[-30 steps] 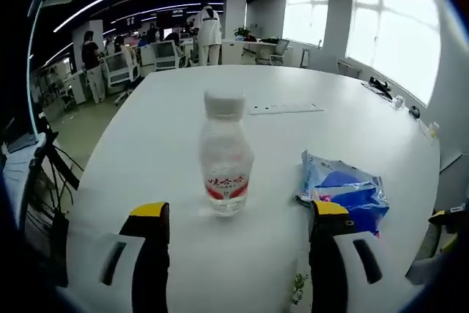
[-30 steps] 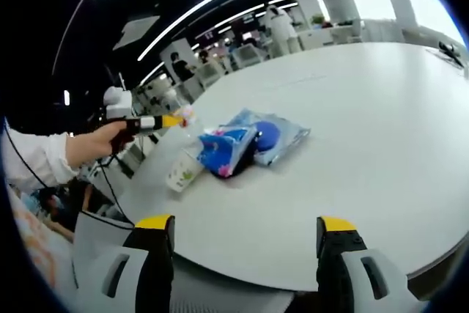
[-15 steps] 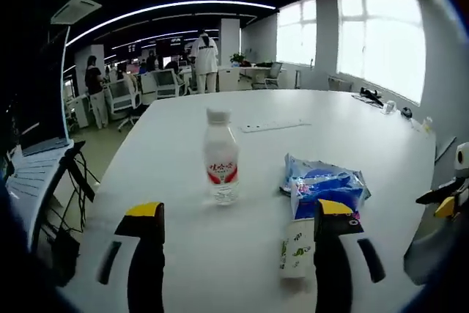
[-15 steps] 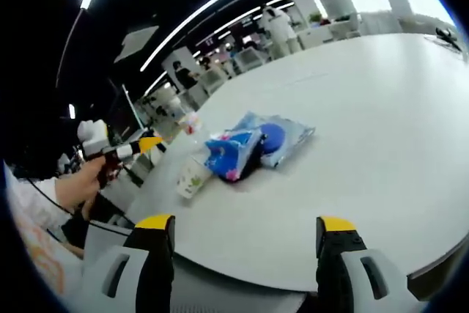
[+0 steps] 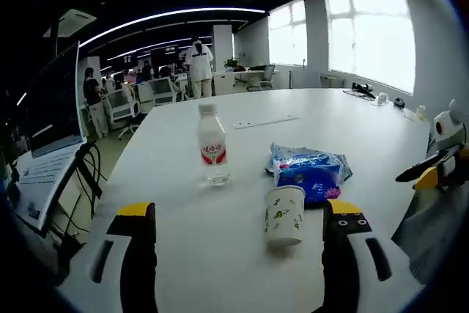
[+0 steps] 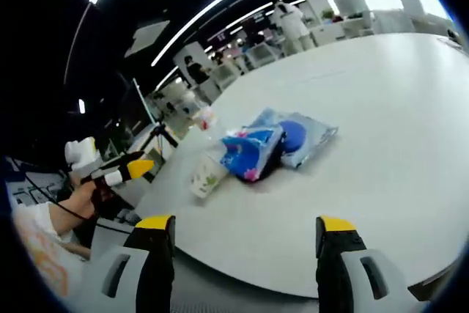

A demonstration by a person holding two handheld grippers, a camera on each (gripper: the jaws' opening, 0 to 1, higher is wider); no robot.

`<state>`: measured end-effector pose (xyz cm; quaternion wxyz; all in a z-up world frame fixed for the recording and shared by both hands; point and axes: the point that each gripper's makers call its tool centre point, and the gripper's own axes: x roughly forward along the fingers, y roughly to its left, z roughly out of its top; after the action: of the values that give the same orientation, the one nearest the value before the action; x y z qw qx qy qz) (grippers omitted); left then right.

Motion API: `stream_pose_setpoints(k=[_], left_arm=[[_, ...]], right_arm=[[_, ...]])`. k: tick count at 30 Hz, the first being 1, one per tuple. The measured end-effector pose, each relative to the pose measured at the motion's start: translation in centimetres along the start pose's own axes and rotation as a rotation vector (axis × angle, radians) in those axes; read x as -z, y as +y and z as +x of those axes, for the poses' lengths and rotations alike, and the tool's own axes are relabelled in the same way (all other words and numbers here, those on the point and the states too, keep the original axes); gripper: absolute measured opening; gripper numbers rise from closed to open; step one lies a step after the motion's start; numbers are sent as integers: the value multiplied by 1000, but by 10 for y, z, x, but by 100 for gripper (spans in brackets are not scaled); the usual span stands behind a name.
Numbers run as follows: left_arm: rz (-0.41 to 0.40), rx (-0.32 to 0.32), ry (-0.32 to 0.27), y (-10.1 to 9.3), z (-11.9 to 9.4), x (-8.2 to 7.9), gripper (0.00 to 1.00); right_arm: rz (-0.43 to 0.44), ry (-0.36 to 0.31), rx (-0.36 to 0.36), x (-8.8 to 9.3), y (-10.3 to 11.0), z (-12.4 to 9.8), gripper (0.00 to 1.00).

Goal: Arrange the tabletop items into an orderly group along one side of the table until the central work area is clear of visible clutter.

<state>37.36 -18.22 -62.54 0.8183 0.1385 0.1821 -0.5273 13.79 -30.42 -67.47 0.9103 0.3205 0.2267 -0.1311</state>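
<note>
A clear water bottle (image 5: 211, 154) with a red label stands upright on the white table (image 5: 315, 119). To its right lie blue snack bags (image 5: 309, 171), and a paper cup (image 5: 283, 215) with green print stands in front of them. My left gripper (image 5: 238, 254) is open, well short of the cup, with nothing between its jaws. In the right gripper view the cup (image 6: 206, 175) and the blue bags (image 6: 275, 146) sit mid-table, the bottle (image 6: 205, 118) behind them. My right gripper (image 6: 238, 253) is open and empty at the table's near edge. The left gripper (image 6: 121, 171) shows at far left, held by a hand.
A white power strip (image 5: 261, 122) lies further back on the table. Small items (image 5: 381, 97) sit at the far right edge by the windows. A laptop (image 5: 40, 174) and cables stand off the table's left side. People and office chairs (image 5: 146, 86) fill the background.
My left gripper has pulled back from the bottle, so the cup and more of the table have come into its view. The right gripper's view has barely shifted.
</note>
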Motion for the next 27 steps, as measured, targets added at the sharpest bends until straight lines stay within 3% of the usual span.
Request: stream_pose_setpoints(k=[11, 22, 27], left_arm=[[38, 27, 14, -8, -13, 16, 100], [-17, 48, -2, -13, -15, 22, 100], [-40, 56, -23, -15, -15, 22, 100]], right_arm=[[-9, -12, -35, -16, 13, 11, 80], [-44, -5, -46, -23, 22, 17, 79], [-103, 24, -52, -27, 23, 21, 79]])
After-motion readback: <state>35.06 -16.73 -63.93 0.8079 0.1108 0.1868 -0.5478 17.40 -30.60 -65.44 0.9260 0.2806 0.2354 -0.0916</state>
